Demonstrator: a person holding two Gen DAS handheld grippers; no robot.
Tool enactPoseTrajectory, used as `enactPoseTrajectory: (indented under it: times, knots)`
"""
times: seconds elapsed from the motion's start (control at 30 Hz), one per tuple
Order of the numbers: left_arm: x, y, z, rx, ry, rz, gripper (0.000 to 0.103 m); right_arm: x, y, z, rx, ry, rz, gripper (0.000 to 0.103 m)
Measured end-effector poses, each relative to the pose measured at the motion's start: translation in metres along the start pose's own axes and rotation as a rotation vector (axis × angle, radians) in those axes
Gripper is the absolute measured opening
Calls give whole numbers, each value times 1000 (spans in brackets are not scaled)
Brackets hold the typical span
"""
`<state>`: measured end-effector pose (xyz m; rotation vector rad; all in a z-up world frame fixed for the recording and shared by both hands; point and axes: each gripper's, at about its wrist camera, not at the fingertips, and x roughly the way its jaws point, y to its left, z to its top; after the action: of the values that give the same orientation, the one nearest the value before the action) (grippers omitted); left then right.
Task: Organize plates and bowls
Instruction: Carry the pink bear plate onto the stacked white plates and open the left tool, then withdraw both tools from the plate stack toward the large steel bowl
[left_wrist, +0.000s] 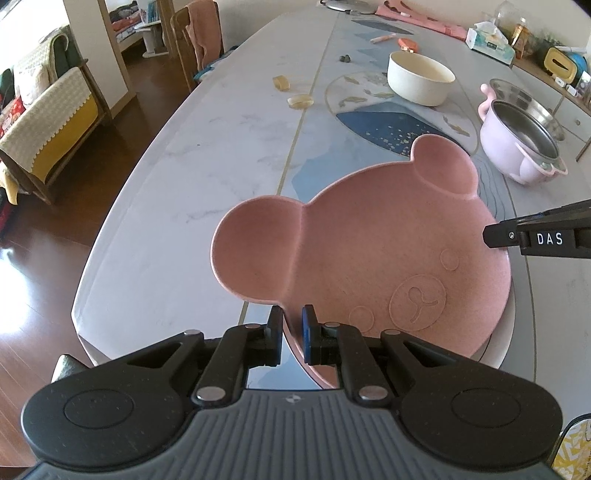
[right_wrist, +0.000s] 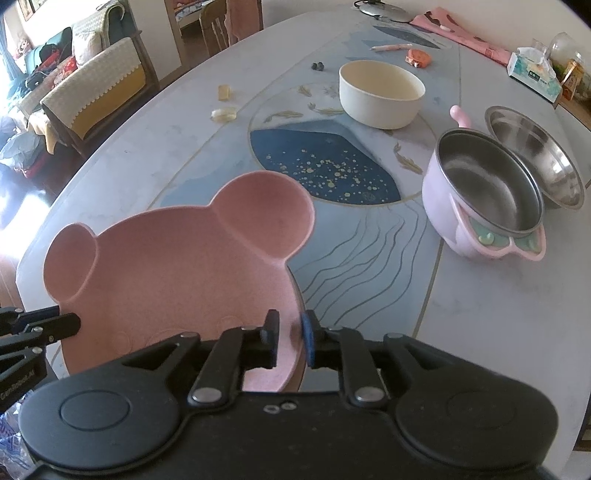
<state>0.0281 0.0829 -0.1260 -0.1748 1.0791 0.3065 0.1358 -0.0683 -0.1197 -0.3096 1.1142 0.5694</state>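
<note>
My left claw (left_wrist: 291, 334) pinches the near rim of the pink bear-shaped plate (left_wrist: 369, 251), one finger on either side of the edge. My right claw (right_wrist: 290, 341) pinches the same plate (right_wrist: 177, 273) on its opposite rim, again with the edge caught between the two fingers. In the left wrist view the tip of my right claw comes in from the right edge and meets the plate's rim; in the right wrist view my left claw's tip shows at the far left against the plate's edge. The plate is tilted, its two round ears pointing away from me, over the near part of the desk (left_wrist: 207, 155); I cannot tell whether it touches the desk.

Farther back on the desk stands a cream bowl (right_wrist: 380, 94), upright and well apart from the plate. To its right sits a lilac pot (right_wrist: 480, 199) with a steel inside and pink handles, and a steel bowl (right_wrist: 535, 162) leans against the pot's far side. A tissue box (right_wrist: 533, 75) lies near the far right edge. Two small yellowish pieces (right_wrist: 223, 114) lie on the left part of the desk.
</note>
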Motion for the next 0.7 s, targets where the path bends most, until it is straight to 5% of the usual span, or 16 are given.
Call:
enactPoseTrajectory:
  times: [0.23, 0.5, 0.57, 0.7]
  knots:
    - [1, 6, 0, -23, 10, -31, 12, -6, 0, -1, 7, -4, 7, 26]
    - [-7, 6, -4, -6, -22, -61, 38, -21, 7, -2, -7, -24, 19, 34]
    - [-11, 6, -5, 2, -36, -62, 52, -25, 9, -3, -7, -28, 20, 36]
    - [-25, 5, -5, 32, -81, -68, 54, -36, 11, -5, 0, -44, 32, 45]
